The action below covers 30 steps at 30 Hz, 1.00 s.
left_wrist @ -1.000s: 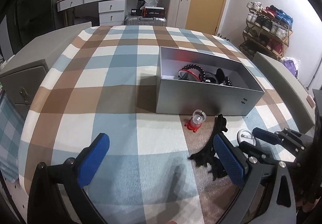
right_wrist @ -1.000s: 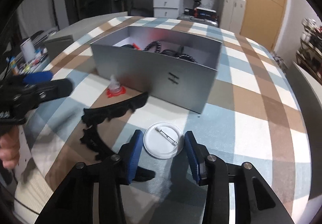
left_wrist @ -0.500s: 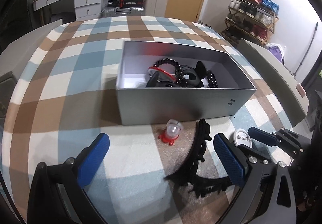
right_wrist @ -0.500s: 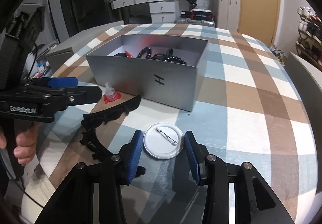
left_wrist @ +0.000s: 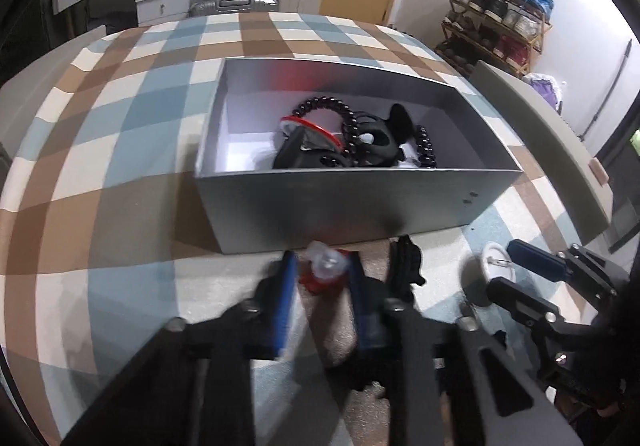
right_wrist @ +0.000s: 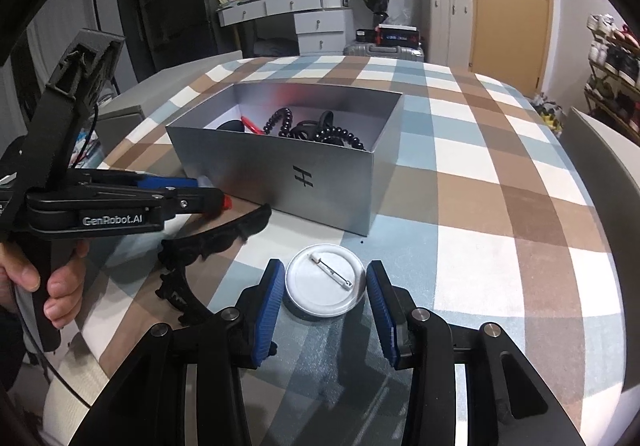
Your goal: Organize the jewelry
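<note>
A grey open box (left_wrist: 340, 205) (right_wrist: 280, 169) holds black bead strings and a red-rimmed piece. A small red-and-clear trinket (left_wrist: 326, 270) lies in front of it, between the blue pads of my left gripper (left_wrist: 322, 286), whose jaws have narrowed close around it; contact is blurred. A black toothed headband (right_wrist: 208, 242) (left_wrist: 406, 266) lies beside it. My right gripper (right_wrist: 325, 298) is open, its pads on either side of a round white pin badge (right_wrist: 325, 292) (left_wrist: 494, 260) lying pin up.
The box stands on a table with a blue, brown and white checked cloth (right_wrist: 480, 173). The left gripper and the hand holding it (right_wrist: 100, 205) cross the left side of the right wrist view. Grey chair backs stand around the table's edge (left_wrist: 560, 133).
My left gripper moved forward to the trinket and its jaws narrowed from wide open to close around it. My right gripper edged forward so its pads flank the badge.
</note>
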Available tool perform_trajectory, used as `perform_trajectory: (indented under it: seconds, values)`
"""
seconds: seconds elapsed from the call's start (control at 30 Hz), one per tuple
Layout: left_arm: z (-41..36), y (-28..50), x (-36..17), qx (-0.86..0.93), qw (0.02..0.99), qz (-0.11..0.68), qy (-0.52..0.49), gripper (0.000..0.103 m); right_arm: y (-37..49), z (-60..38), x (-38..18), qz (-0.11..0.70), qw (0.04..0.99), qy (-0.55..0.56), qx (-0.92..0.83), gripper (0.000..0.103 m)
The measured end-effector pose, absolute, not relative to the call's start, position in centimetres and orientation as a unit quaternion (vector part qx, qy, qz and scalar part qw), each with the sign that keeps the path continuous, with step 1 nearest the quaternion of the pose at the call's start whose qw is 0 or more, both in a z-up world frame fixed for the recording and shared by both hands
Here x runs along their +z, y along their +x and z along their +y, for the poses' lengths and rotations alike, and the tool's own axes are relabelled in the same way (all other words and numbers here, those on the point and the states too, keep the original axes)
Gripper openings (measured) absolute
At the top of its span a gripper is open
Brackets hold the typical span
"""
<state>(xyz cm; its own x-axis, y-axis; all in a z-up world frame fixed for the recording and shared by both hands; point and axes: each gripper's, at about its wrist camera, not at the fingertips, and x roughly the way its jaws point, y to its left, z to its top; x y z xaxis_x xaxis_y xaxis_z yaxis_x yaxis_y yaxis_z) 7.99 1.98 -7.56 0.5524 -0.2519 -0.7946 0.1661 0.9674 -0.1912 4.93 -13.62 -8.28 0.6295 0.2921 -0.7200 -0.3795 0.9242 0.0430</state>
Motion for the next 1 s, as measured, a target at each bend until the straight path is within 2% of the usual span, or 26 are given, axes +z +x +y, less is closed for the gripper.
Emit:
perform_trajectory:
  seconds: [0.57,0.8,1.0]
  values:
    - [3.1,4.7,-4.4,-0.112,0.902,0.414,-0.045,0.014,3.7,-12.4,-4.6,0.344,0.912,-0.06,0.213,0.041]
    - [4.0,4.5,-2.2,-0.11,0.916,0.383,-0.056,0.014,3.8,-9.8,-2.5,0.319,0.915,-0.099,0.227,0.041]
    - [4.3,6.0,-0.8,-0.108,0.923,0.367,-0.051,0.014,5.3,-9.2,-0.4,0.298,0.917,-0.084,0.252,0.041]
